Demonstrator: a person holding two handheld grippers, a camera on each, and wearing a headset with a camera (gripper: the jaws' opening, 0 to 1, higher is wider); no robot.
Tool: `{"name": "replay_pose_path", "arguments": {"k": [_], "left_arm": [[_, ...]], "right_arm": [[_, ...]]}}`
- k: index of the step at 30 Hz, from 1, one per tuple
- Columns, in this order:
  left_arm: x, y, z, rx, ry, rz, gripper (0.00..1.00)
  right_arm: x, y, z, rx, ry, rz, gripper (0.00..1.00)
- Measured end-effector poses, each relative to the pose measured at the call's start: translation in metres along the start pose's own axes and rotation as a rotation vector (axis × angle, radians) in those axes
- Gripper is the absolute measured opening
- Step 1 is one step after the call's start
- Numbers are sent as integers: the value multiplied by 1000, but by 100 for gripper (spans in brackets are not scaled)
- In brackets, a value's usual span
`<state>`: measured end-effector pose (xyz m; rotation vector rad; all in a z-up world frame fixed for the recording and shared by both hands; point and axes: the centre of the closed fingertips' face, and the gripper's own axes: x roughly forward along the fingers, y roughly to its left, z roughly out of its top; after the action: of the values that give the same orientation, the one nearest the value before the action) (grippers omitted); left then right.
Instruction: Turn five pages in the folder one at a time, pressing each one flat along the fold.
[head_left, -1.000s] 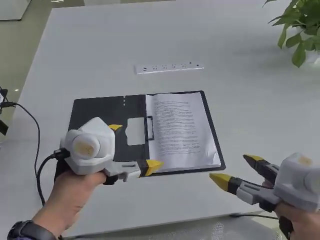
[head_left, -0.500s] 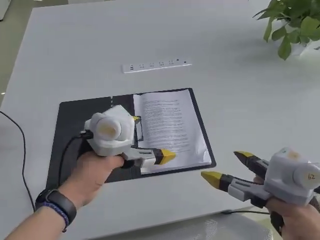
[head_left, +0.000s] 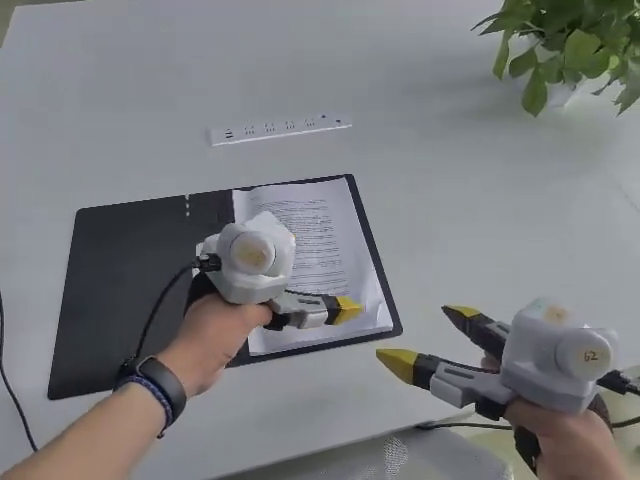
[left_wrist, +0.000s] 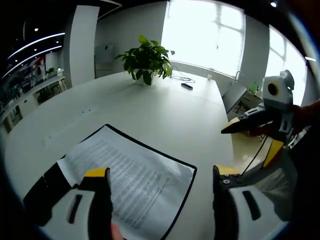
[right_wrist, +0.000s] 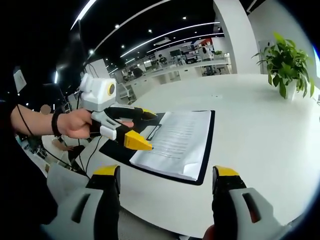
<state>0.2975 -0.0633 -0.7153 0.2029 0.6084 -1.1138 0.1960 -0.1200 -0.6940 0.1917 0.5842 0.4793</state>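
One white table (head_left: 480, 180) carries the open black folder (head_left: 120, 270) at centre left of the head view, with its printed pages (head_left: 310, 225) lying on its right half. Since a second ago the left gripper (head_left: 340, 305) has crossed from the folder's lower left to above the pages' lower right corner, jaws wide apart. The right gripper (head_left: 430, 338), also spread wide, stays off the folder at lower right.

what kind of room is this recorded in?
Probably an open-plan office: a large white table with a power strip on it, a potted plant, and desk rows under ceiling strip lights.
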Motion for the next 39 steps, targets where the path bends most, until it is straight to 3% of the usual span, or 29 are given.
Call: {"name": "replay_pose_path", "arguments": {"k": [10, 21, 22, 24, 27, 39], "left_arm": [[48, -1, -20, -27, 38, 44, 80], [78, -5, -44, -39, 102, 70, 81], [79, -5, -46, -37, 109, 76, 81], [79, 5, -55, -13, 150, 137, 80], [81, 7, -58, -6, 148, 159, 77], [78, 12, -58, 14, 139, 157, 70]], "right_arm": [[3, -3, -5, 15, 17, 11, 74], [3, -13, -10, 47, 28, 8, 74], [4, -14, -11, 48, 30, 9, 74], [4, -15, -12, 49, 33, 10, 74], [5, -17, -14, 53, 42, 13, 74], [18, -22, -14, 62, 47, 32, 73]]}}
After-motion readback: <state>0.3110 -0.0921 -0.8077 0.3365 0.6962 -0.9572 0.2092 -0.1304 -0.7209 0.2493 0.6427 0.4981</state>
